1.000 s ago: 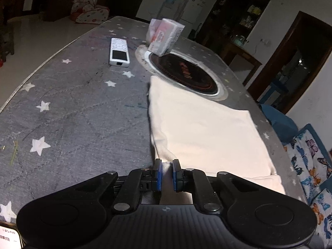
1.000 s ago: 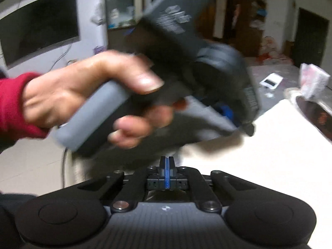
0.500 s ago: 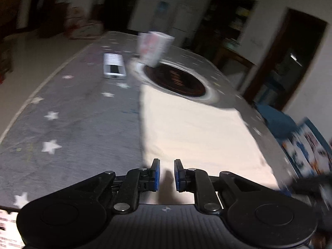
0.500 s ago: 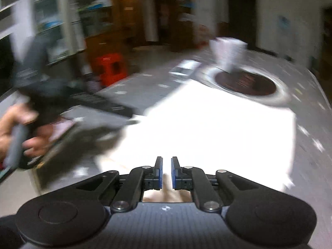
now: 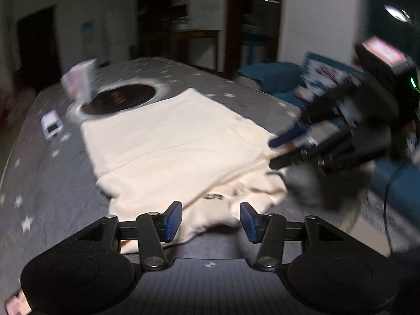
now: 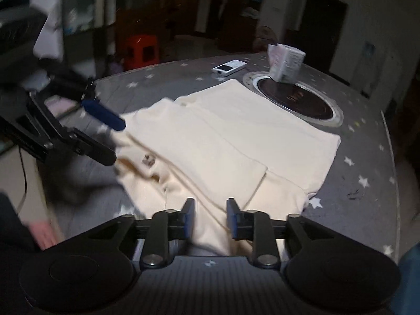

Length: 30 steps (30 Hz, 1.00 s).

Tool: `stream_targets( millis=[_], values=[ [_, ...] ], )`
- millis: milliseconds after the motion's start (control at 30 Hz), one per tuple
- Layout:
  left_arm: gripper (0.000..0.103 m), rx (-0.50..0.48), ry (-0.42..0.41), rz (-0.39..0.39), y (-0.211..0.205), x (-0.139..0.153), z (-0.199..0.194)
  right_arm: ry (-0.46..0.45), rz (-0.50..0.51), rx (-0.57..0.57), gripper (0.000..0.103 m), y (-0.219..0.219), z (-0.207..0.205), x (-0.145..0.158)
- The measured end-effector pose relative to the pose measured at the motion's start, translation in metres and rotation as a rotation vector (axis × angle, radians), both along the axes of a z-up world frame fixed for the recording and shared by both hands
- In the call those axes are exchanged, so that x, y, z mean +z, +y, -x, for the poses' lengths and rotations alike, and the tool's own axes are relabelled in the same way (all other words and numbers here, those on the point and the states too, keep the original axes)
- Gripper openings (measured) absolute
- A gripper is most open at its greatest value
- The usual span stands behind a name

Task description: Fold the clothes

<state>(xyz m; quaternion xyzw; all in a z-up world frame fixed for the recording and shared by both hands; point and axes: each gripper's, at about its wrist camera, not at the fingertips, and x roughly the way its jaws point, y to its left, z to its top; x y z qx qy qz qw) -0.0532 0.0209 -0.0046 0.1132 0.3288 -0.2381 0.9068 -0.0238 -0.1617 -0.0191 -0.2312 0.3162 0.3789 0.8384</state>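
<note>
Desk (image 6: 362, 157): rounded top under a grey cover printed with white stars, with a round dark cooktop (image 6: 296, 99) set into it inside a pale ring. Lying directly on the cover: one cream garment (image 6: 231, 141), partly folded, its far edge just beside the cooktop ring and its near end rumpled, with a small dark print showing; one white handheld device with a dark screen (image 6: 229, 67), flat, near the cooktop. One white printed packet (image 6: 286, 63) stands tilted at the cooktop's far rim; its markings are too blurred to read.
</note>
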Motion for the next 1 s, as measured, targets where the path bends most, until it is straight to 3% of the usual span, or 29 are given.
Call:
stream_targets(
  millis=[100, 167, 233, 300, 433, 600, 700, 833, 900, 967, 1000],
  values=[
    [0.052, -0.036, -0.043, -0.107, -0.013, -0.01, 0.003, -0.041, 0.068, 0.046, 0.041, -0.002, 0.016, 0.0],
    [0.052, -0.05, -0.064, -0.136, -0.018, -0.016, 0.0, -0.065, 0.103, 0.071, 0.046, -0.004, 0.023, -0.004],
    [0.03, -0.055, -0.062, -0.134, -0.019, -0.019, -0.004, -0.088, 0.14, 0.099, 0.051, -0.002, 0.027, -0.011],
    [0.017, -0.051, -0.049, -0.12, -0.018, -0.021, -0.009, -0.131, 0.176, 0.135, 0.052, 0.001, 0.034, -0.019],
    [0.014, -0.015, -0.045, -0.033, -0.011, -0.008, -0.018, -0.217, 0.186, 0.184, 0.062, 0.009, 0.042, -0.027],
    [0.013, 0.06, -0.011, 0.111, 0.005, 0.006, -0.042, -0.238, 0.129, 0.197, 0.062, 0.019, 0.028, -0.031],
    [0.013, 0.099, 0.024, 0.189, 0.012, 0.008, -0.059, -0.232, 0.082, 0.19, 0.055, 0.026, 0.015, -0.034],
    [0.018, 0.101, 0.021, 0.189, 0.014, 0.01, -0.064, -0.089, -0.007, 0.121, 0.019, 0.029, -0.013, -0.031],
    [0.019, 0.09, 0.004, 0.163, 0.015, 0.01, -0.059, -0.029, -0.05, 0.094, 0.015, 0.026, -0.024, -0.028],
    [0.031, 0.064, -0.036, 0.118, 0.013, 0.01, -0.047, 0.033, -0.091, 0.067, 0.014, 0.022, -0.034, -0.022],
    [0.043, 0.057, -0.051, 0.095, 0.013, 0.008, -0.042, 0.056, -0.105, 0.055, 0.014, 0.02, -0.038, -0.02]
  ],
)
